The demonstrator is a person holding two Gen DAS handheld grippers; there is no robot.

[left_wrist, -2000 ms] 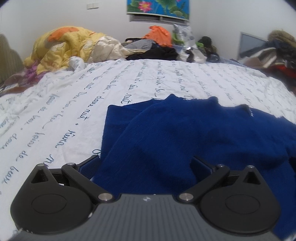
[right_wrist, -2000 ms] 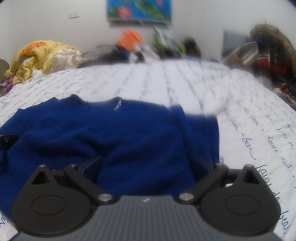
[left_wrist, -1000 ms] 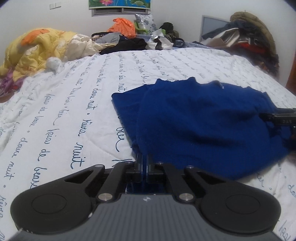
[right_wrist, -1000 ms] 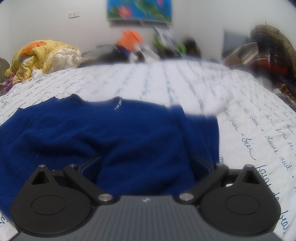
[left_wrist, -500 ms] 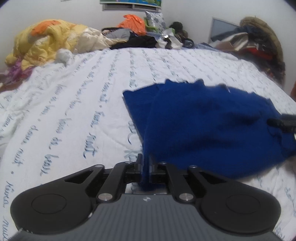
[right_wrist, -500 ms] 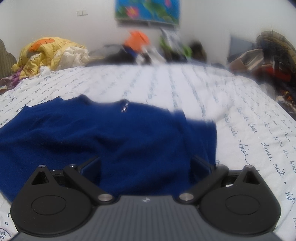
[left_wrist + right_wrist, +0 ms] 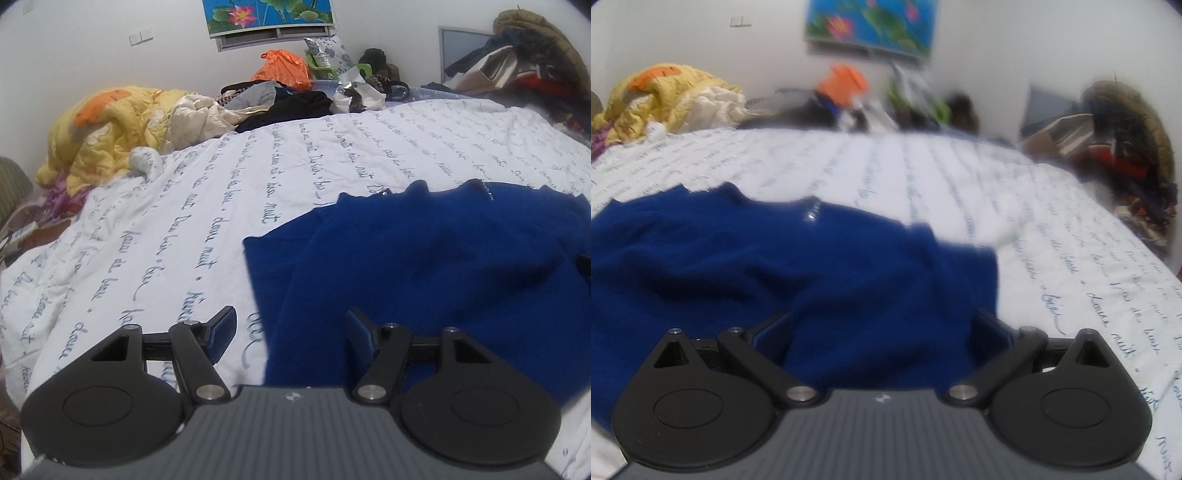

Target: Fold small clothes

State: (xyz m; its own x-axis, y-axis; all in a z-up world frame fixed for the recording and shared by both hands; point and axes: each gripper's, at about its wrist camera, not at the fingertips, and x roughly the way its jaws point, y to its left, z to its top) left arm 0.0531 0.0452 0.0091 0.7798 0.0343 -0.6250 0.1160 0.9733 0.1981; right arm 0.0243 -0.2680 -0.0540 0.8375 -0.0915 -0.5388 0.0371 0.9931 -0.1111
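Observation:
A dark blue knit garment [image 7: 443, 266] lies folded over on the white bedsheet [image 7: 184, 229] printed with blue script. My left gripper [image 7: 291, 326] hovers at the garment's near left edge. Its jaws are opening, and the cloth's edge lies loose between them, touched by neither pad. In the right wrist view the same blue garment [image 7: 757, 266] fills the left and middle. My right gripper [image 7: 882, 328] stands open wide over its near right part, with cloth lying between the fingers [image 7: 991, 328]. A dark tip at the left view's right edge is hard to identify.
A yellow quilt [image 7: 110, 129] is bunched at the bed's far left. Dark clothes [image 7: 291, 105] and an orange bag [image 7: 284, 70] lie along the far edge. Another heap of clothes [image 7: 524, 62] sits at the far right. Bare sheet [image 7: 1071, 240] stretches right of the garment.
My left gripper was shut on the garment's near edge and has now opened and let it go, drawing back a little. The right gripper stays open in the same place.

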